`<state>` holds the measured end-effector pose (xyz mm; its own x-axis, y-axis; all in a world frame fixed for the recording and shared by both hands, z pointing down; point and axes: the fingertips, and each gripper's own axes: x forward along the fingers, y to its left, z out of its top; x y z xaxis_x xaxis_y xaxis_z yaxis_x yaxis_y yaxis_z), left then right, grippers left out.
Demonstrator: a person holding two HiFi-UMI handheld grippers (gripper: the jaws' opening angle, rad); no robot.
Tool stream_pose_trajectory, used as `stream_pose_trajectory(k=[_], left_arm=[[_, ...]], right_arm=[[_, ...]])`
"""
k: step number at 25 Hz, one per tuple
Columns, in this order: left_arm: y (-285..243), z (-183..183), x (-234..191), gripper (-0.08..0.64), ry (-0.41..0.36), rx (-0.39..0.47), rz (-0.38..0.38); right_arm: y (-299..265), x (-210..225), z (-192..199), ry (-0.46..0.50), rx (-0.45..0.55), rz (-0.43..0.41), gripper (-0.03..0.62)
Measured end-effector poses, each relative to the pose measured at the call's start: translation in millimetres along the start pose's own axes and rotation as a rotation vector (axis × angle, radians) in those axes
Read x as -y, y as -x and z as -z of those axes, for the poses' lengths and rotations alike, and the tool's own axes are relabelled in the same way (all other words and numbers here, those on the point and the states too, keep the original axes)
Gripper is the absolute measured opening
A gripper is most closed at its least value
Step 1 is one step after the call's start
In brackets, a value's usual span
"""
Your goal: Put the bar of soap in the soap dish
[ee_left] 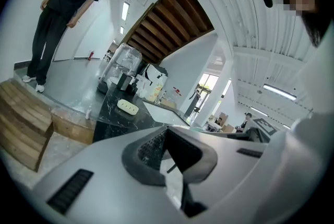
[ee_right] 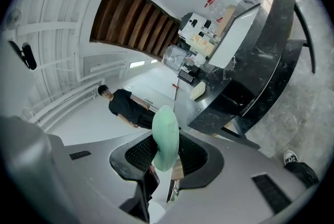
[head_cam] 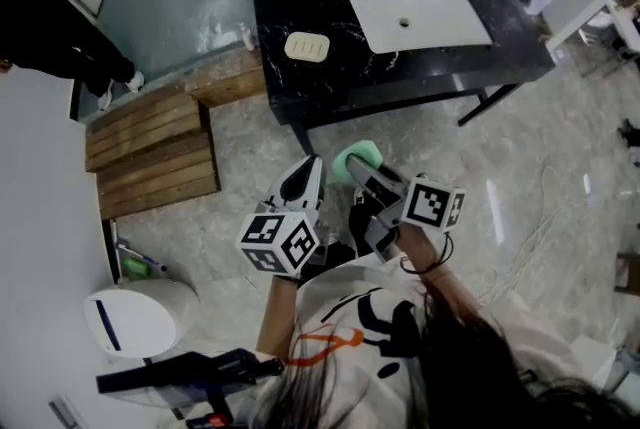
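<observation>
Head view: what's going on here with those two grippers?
A person holds a gripper in each hand. The right gripper is clamped on a green bar of soap; the left gripper is shut and empty. The soap dish sits empty on the black counter, beside the white sink, some way ahead of both.

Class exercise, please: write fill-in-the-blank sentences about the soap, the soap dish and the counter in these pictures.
The right gripper holds a ___ bar of soap. In the head view, the soap dish lies to the ___ of the white sink. The dish rests on a ___ counter.
Missing words: green; left; black.
</observation>
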<state>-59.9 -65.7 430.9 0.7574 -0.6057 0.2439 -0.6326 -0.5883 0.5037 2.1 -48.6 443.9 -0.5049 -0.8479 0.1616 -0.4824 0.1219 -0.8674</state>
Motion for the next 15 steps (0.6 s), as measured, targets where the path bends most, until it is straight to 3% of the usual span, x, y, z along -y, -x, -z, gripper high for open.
stream_pose_trajectory(k=[6, 15], left_arm=[[-26.0, -11.2, -15.9, 0.0, 0.008, 0.015, -0.039], [-80.5, -44.8, -30.2, 0.0, 0.023, 0.062, -0.094]], right_arm=[[-25.1, 11.5, -20.8, -0.001, -0.039, -0.024, 0.127], [-64.4, 26.9, -83.2, 0.019, -0.096, -0.064, 0.127]])
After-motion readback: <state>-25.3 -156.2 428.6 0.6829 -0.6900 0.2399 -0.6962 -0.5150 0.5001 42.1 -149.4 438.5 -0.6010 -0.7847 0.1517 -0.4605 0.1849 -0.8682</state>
